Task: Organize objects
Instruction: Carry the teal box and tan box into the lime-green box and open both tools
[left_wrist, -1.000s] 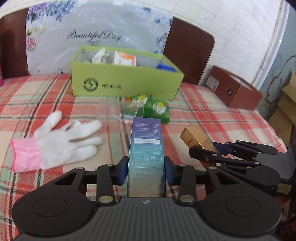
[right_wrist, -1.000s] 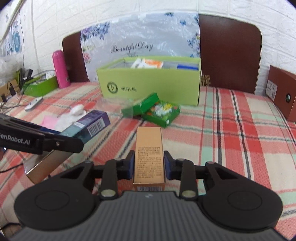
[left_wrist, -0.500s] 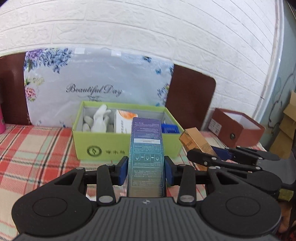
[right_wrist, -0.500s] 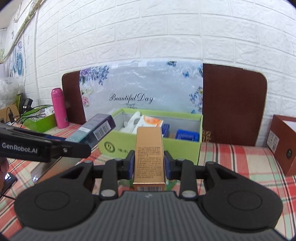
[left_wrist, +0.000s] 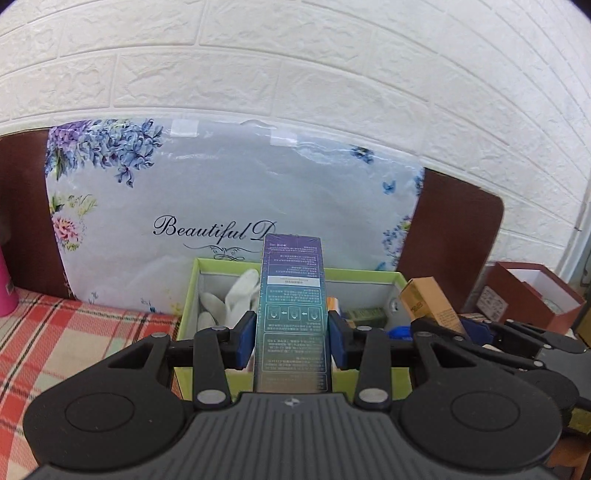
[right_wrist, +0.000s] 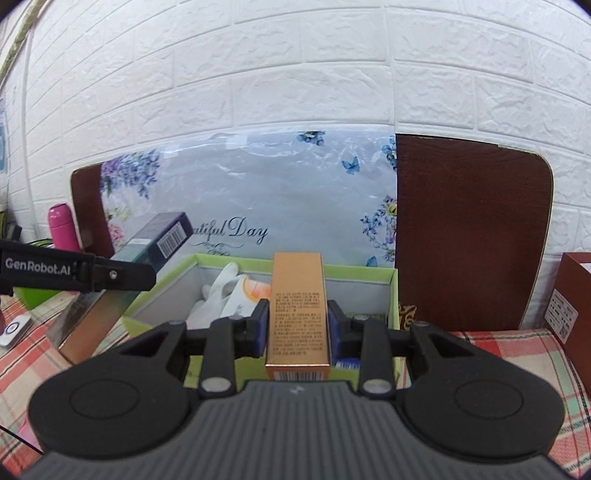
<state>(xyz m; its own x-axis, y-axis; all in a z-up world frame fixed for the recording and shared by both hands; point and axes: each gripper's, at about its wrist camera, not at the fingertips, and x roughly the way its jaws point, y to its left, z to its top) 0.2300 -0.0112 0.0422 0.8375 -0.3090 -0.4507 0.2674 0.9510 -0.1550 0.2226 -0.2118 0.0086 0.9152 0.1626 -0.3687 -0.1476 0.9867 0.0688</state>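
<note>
the teal-and-purple carton (left_wrist: 291, 314) is sitting lengthwise between the blue pads (left_wrist: 246, 341) of the left gripper (left_wrist: 291, 343), pinched on its two long sides so its far end is pointing at twelve o'clock toward the green box (left_wrist: 369, 275); the grip near the carton's nearer half is probably leaving the far end free to go into the box first; the gold carton (right_wrist: 298, 310) is being held the same way in the right gripper (right_wrist: 298, 332), its pads (right_wrist: 334, 332) pressing both long faces, the barcode end nearest the camera; both cartons are off the table (right_wrist: 517, 354) and poised in front of the green box's open top; in the right view the left gripper and its carton are showing at nine o'clock, slanting toward the box's left corner; in the left view the right gripper and gold carton are at three o'clock; so the two are travelling side by side and not touching.

inside the box a white glove (right_wrist: 218, 291), a white-and-orange packet (right_wrist: 247, 291) and something blue (left_wrist: 400, 330) are already lying, which suggests the box is the collecting place; the free room seems to be toward the right and front; the floral bag (left_wrist: 221, 192) is leaning behind the box at twelve o'clock; a pink bottle (right_wrist: 62, 227) is standing at nine o'clock, a brown box (left_wrist: 528, 295) at three o'clock.
</note>
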